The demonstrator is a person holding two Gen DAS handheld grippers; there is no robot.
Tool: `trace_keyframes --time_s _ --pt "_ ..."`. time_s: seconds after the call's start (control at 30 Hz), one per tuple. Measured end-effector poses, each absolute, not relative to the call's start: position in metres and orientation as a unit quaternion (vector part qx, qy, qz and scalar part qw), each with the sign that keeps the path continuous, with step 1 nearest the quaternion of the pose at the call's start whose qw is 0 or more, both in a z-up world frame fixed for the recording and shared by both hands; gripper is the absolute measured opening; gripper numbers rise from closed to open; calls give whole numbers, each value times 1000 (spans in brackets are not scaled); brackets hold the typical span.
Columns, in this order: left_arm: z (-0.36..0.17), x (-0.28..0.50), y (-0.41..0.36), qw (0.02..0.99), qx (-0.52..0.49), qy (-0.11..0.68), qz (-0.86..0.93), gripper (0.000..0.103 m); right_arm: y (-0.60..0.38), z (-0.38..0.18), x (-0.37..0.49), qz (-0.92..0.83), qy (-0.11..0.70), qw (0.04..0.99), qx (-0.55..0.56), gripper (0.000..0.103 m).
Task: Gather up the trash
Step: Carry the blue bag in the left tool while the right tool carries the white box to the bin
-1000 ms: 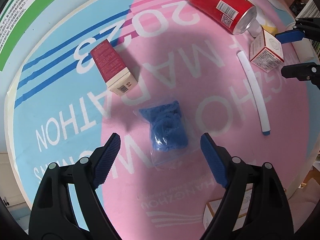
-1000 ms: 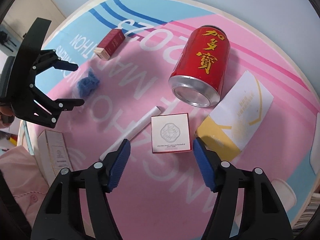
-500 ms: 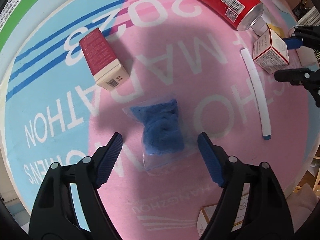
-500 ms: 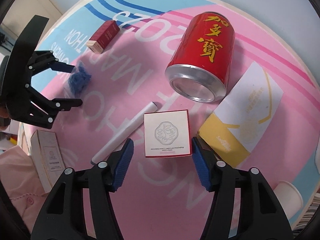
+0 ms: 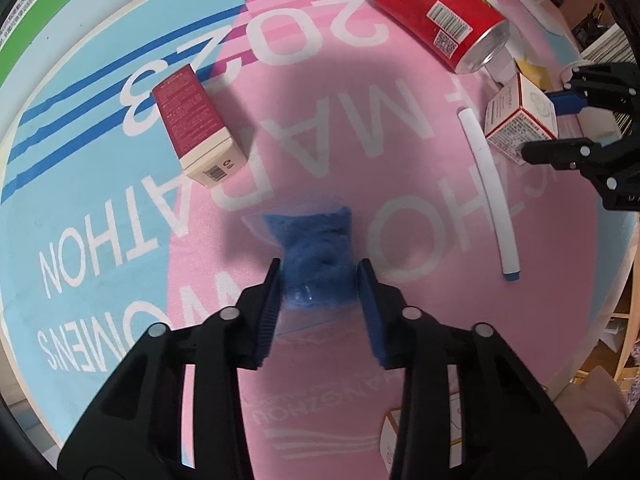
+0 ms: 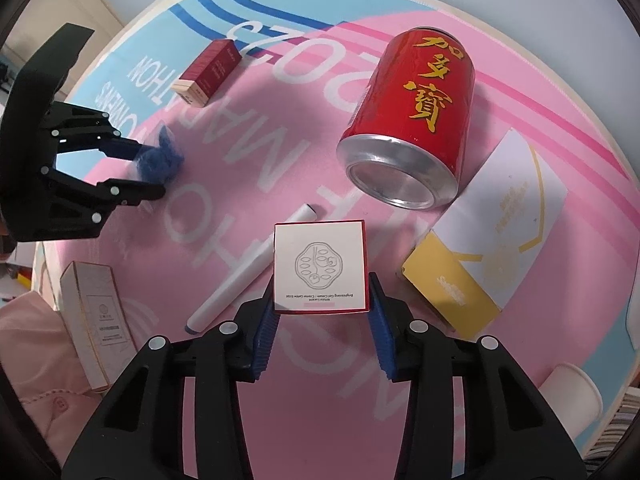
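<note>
A clear bag of blue stuff (image 5: 316, 240) lies on the pink and blue round mat (image 5: 360, 128). My left gripper (image 5: 320, 280) points straight down on it; its jaws are closing and the blue pads squeeze the bag from both sides. The right wrist view shows this gripper (image 6: 154, 172) gripping the bag (image 6: 160, 158) at the left. A small white box with red edges (image 6: 320, 264) sits between my right gripper's (image 6: 320, 308) pads, which touch its sides while the jaws are still closing. In the left wrist view, that gripper (image 5: 544, 126) holds the box (image 5: 516, 120) at the right.
A red drink can (image 6: 416, 120) lies on its side behind the white box. Beside the box are a white tube (image 6: 244, 276) and a yellow and white packet (image 6: 492, 248). A maroon carton (image 5: 196, 124), a white carton (image 6: 96, 316) and a paper cup (image 6: 572, 392) lie around.
The left jaws have gone from wide open around the blue bag to pinching it. The right jaws have narrowed onto the white box, which now looks nearer the camera.
</note>
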State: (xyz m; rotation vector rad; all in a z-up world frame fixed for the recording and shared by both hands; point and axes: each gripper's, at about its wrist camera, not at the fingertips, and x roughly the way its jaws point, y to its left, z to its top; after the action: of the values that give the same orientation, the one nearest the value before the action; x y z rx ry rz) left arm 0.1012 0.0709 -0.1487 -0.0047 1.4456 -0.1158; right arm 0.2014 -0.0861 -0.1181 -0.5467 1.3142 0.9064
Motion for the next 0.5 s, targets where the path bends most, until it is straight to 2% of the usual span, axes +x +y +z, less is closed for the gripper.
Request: trace_keyframes --time_s 0.5 --pt "-108 74 58 770 29 633 -70 34 -103 -88 181 380 571 688 -236 42"
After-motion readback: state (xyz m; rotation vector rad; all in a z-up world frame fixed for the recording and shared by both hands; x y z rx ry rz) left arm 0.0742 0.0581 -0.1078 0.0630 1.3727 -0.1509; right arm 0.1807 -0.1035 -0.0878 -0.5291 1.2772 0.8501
